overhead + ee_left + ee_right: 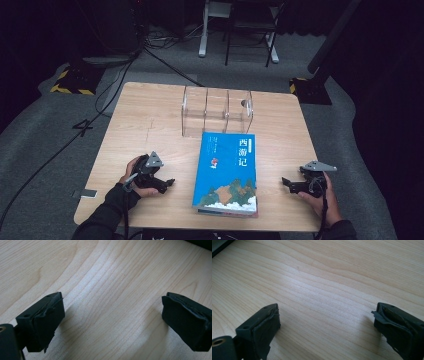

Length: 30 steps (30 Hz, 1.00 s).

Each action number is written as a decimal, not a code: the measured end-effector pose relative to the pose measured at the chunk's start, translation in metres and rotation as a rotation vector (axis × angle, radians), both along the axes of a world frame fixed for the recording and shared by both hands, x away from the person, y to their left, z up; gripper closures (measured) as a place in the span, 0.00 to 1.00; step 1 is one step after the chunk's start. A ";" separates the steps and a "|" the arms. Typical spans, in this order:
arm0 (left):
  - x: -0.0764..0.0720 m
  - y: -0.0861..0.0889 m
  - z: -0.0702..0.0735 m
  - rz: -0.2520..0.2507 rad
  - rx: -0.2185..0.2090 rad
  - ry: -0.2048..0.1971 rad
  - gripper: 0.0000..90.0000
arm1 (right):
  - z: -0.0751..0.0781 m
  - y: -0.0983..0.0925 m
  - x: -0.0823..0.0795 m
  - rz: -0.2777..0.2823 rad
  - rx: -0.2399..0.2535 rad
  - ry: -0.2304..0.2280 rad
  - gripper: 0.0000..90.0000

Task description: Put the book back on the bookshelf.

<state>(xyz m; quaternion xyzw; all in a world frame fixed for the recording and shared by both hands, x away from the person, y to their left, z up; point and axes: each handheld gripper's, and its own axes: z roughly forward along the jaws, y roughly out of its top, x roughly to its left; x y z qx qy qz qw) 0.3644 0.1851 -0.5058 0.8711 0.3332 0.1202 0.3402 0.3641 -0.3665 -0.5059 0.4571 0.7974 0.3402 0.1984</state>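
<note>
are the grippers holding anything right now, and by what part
Nothing is held. The left gripper and right gripper are open, flanking the blue book without touching it.

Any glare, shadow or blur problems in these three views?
High view: dim, dark surroundings, soft detail, but the blue book and clear rack read fine. Left gripper view: bright sheen on the table, tongs cast soft shadows. Right gripper view: similar sheen, near pads slightly soft.
</note>
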 end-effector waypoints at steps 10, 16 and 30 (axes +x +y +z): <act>0.001 0.000 0.000 -0.001 0.001 -0.001 0.05 | 0.000 0.000 0.000 -0.007 0.000 0.000 0.07; 0.001 -0.001 0.000 -0.002 -0.001 -0.002 0.05 | 0.000 0.001 0.001 -0.015 -0.003 0.001 0.07; 0.009 -0.003 0.000 -0.030 0.004 -0.005 0.05 | 0.034 0.014 -0.008 0.065 0.020 -0.023 0.22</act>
